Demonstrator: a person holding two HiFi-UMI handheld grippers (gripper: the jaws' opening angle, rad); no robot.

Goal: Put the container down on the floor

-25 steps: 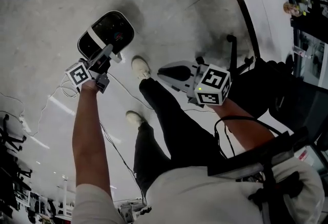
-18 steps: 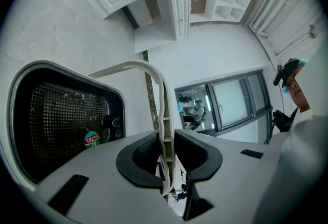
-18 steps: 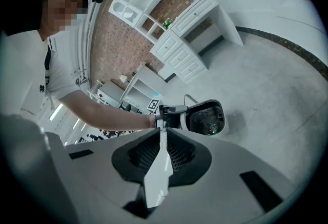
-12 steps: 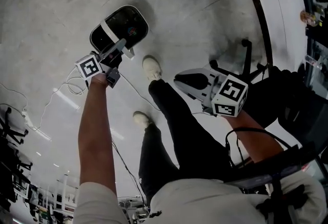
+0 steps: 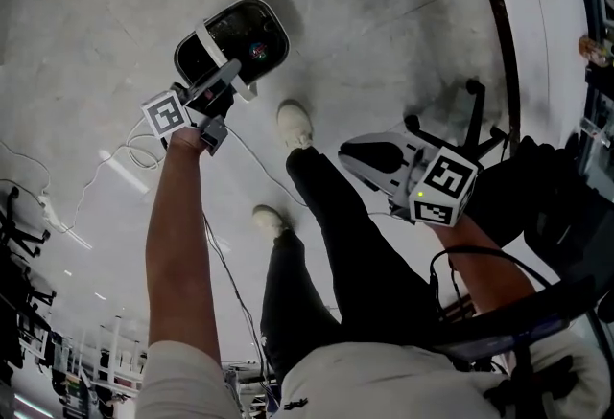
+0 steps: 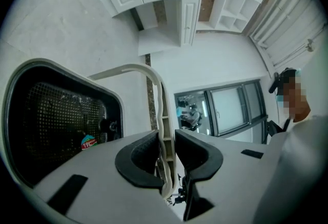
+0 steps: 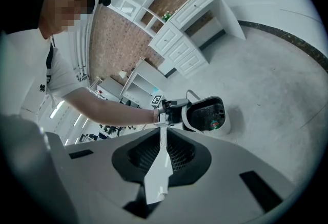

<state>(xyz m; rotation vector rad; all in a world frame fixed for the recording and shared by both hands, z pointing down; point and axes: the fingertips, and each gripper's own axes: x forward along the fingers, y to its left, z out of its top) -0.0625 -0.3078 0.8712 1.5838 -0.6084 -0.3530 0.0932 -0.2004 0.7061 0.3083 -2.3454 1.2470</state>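
Container (image 5: 235, 38) down on the floor (image 5: 403, 14), black inside facing up. Left gripper (image 5: 230, 74) jaws clasp its white handle (image 6: 163, 115) and have just been easing open. Right gripper (image 5: 350, 153) hangs well apart beside the leg (image 5: 336, 235), jaws closed together.

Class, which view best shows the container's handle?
The left gripper view: the handle runs close between the left gripper's jaws, which have just opened slightly. The head view shows a white band over the container; the right gripper view shows it small.

Container (image 5: 230, 48) just left of the forward shoe (image 5: 295, 125)
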